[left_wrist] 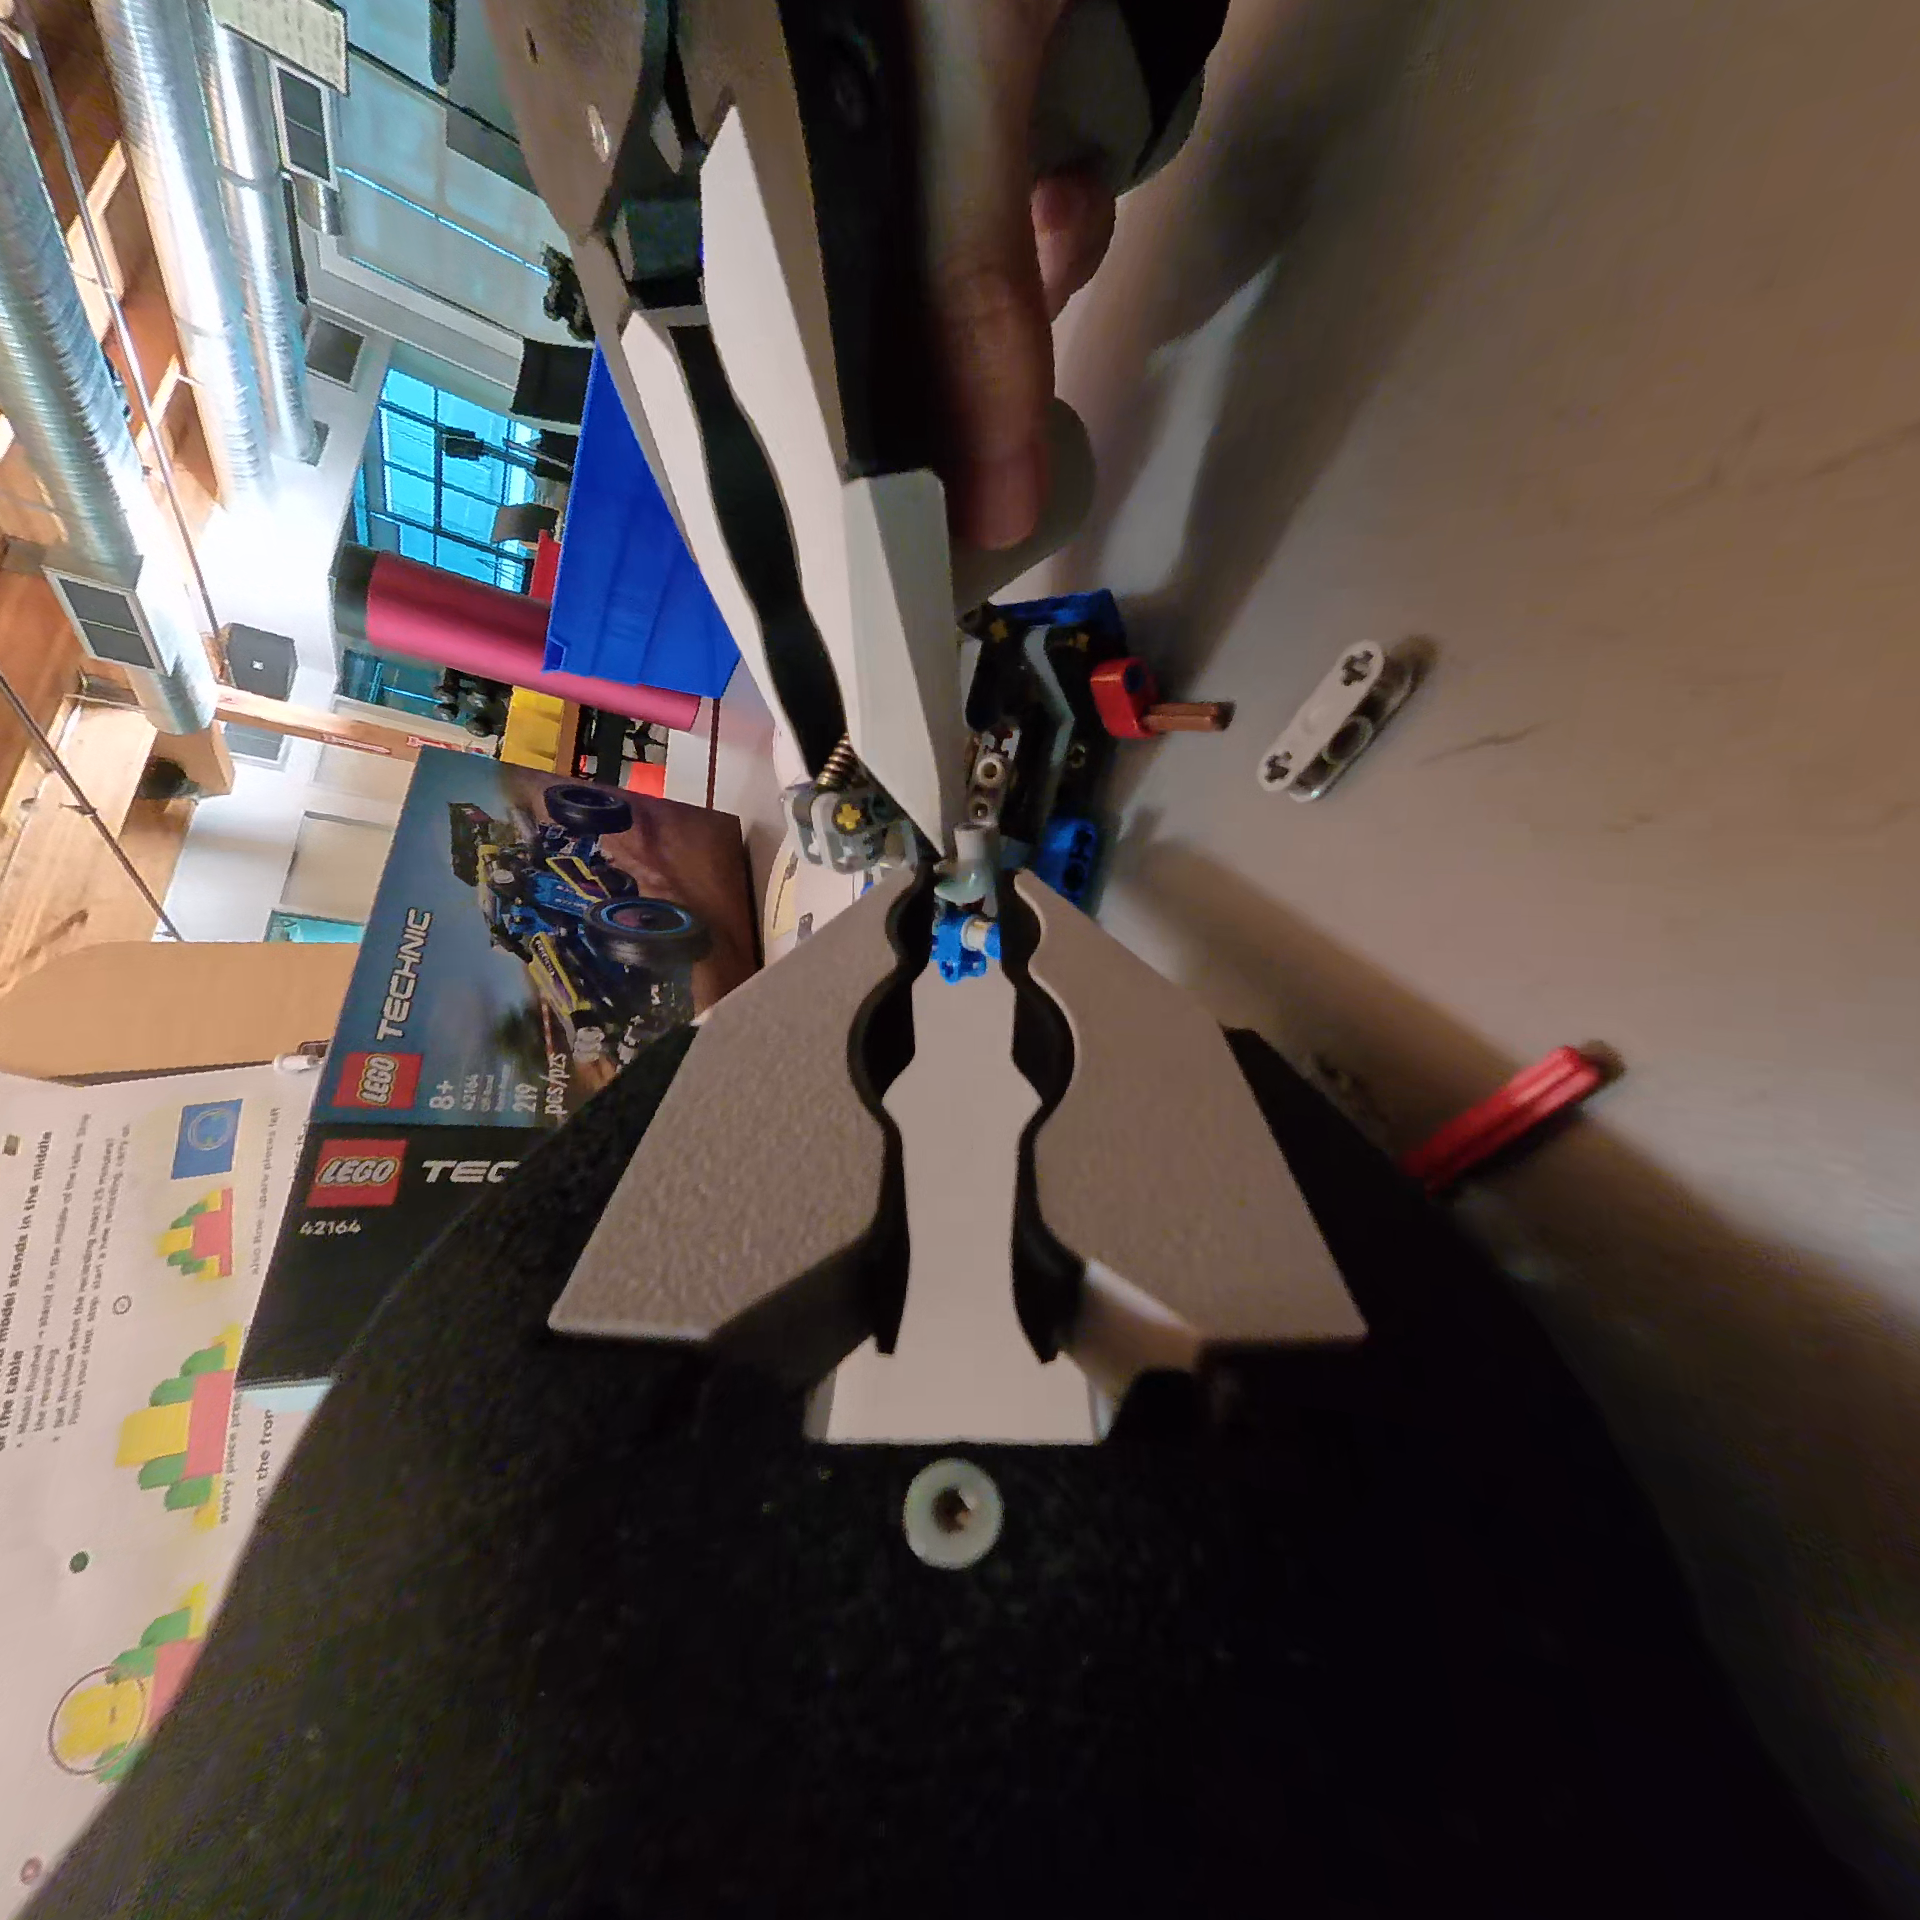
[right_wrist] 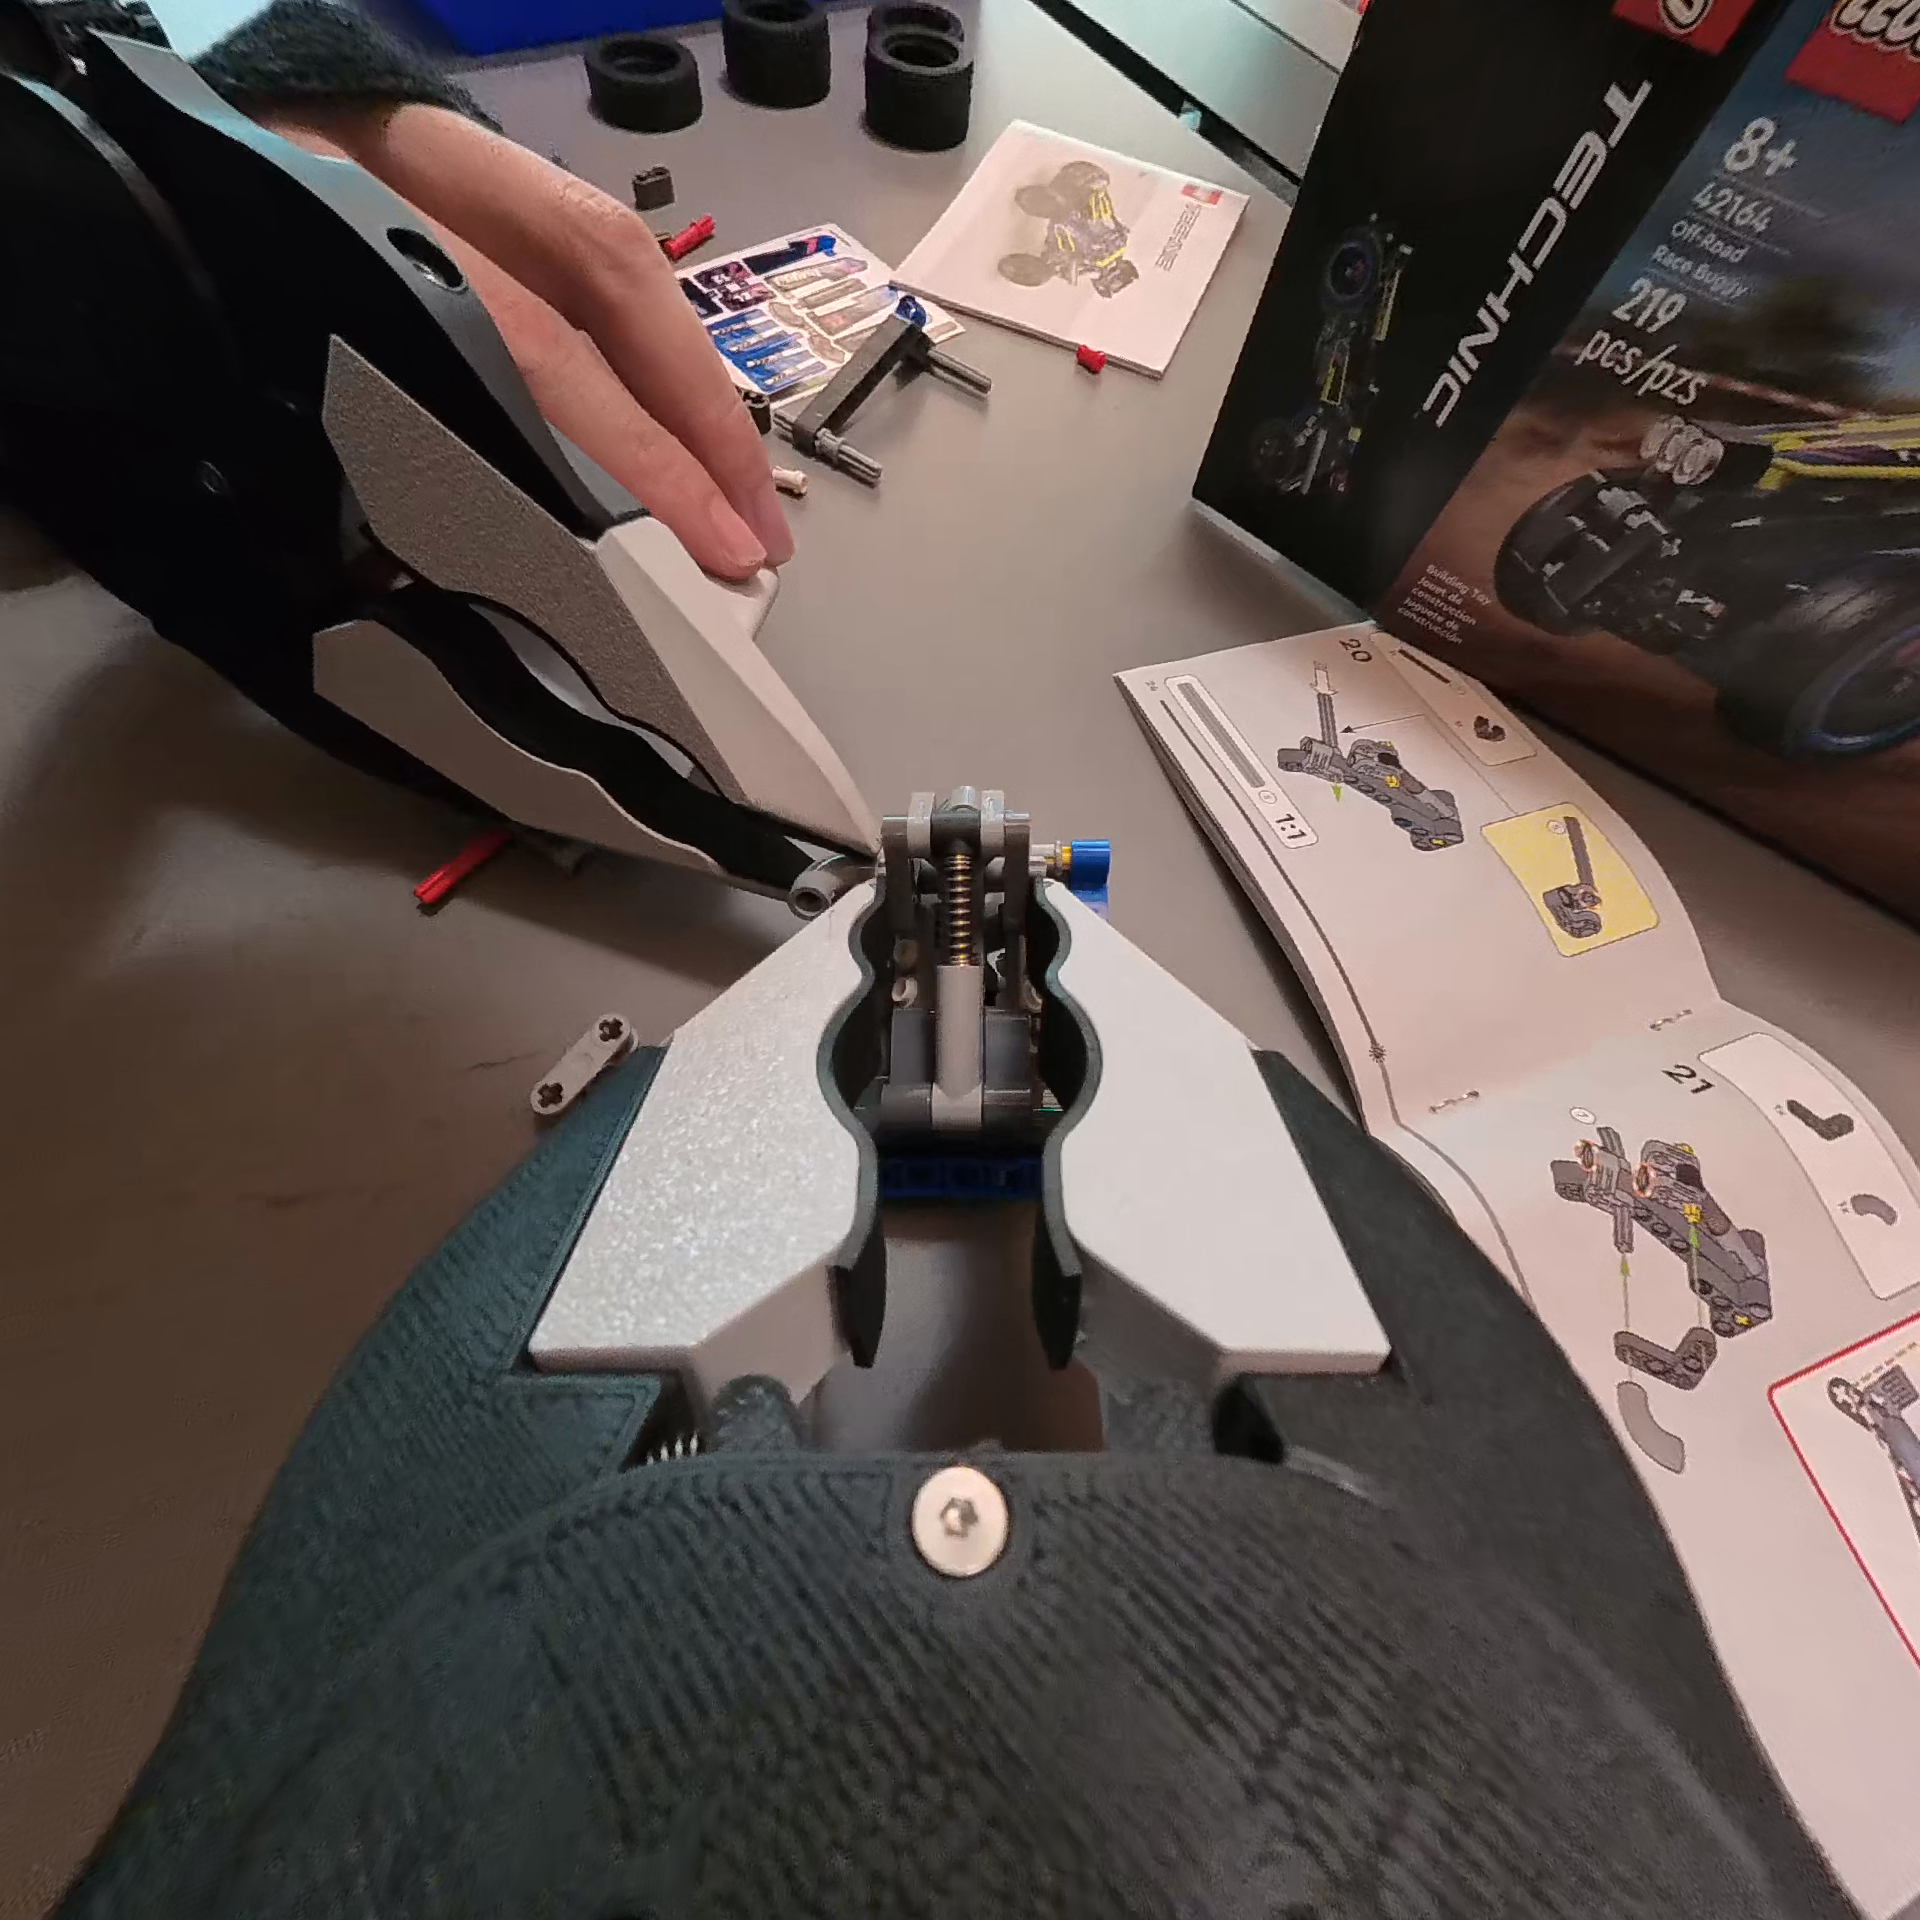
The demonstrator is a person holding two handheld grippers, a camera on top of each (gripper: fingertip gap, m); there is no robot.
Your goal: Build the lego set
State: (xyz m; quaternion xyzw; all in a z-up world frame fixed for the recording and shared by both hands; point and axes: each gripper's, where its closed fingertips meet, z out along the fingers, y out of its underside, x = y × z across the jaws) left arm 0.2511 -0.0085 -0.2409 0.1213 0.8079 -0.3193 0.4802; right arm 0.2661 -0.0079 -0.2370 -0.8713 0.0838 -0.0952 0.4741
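My right gripper (right_wrist: 956,904) is shut on a grey and black brick assembly (right_wrist: 956,997) with a metal spring strut and blue parts, and holds it upright over the grey table (right_wrist: 987,623). In the left wrist view this gripper (left_wrist: 883,790) comes in from the top with the assembly (left_wrist: 1039,727) in it. My left gripper (left_wrist: 961,883) is shut on a small light grey connector (left_wrist: 961,862) and holds it against the assembly's upper left side. In the right wrist view the left gripper (right_wrist: 831,862) reaches in from the left with the connector (right_wrist: 814,890) at its tips.
A flat light grey link (right_wrist: 582,1060) and a red pin (right_wrist: 457,868) lie on the table at left. An open instruction booklet (right_wrist: 1507,987) and the toy's box (right_wrist: 1662,364) are at right. Black tyres (right_wrist: 779,52), a sticker sheet (right_wrist: 800,312) and a dark axle part (right_wrist: 883,384) lie farther back. Both grippers' tips are close together, under 4 cm apart. It is some 6 cm from my left tips to the flat light grey link (right_wrist: 582,1060). The left camera catches it too, in the left wrist view (left_wrist: 1337,734).
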